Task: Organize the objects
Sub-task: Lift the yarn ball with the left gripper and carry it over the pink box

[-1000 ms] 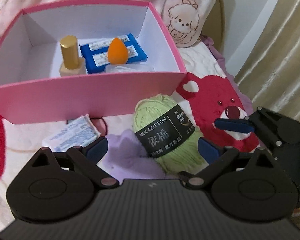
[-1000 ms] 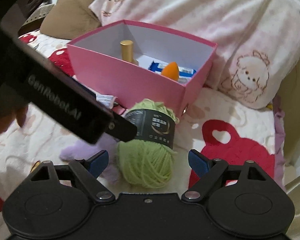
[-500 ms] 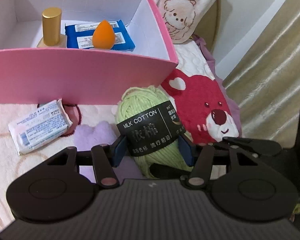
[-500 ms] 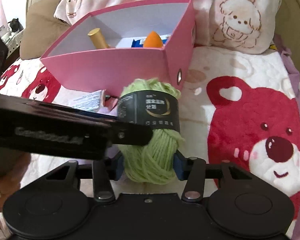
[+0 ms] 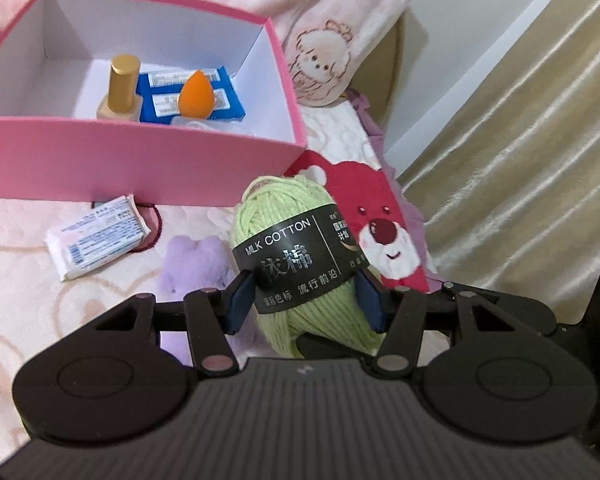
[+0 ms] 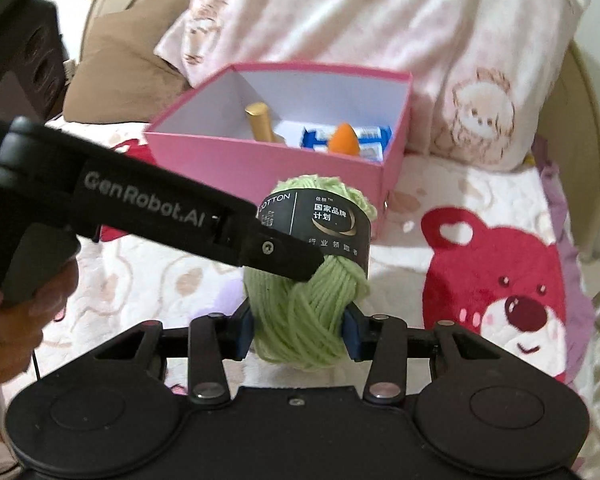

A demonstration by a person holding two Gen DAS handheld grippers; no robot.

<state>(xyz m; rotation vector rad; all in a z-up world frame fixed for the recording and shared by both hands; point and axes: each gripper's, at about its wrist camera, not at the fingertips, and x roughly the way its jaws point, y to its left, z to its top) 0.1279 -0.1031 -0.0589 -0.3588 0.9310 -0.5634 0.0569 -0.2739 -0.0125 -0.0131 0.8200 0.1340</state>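
A green yarn ball with a black "MILK COTTON" label is held by both grippers, lifted off the blanket. My left gripper is shut on its labelled middle. My right gripper is shut on its lower end; the left gripper's finger crosses in front of the ball there. The pink box stands open behind, also in the right wrist view. It holds a gold-capped bottle, an orange sponge and blue packets.
A white tissue packet and a purple plush lie on the blanket in front of the box. A pink pillow is behind the box. A curtain and wall are at the right.
Both grippers closed on the yarn ball a second ago and have now raised it off the blanket, closer to the box.
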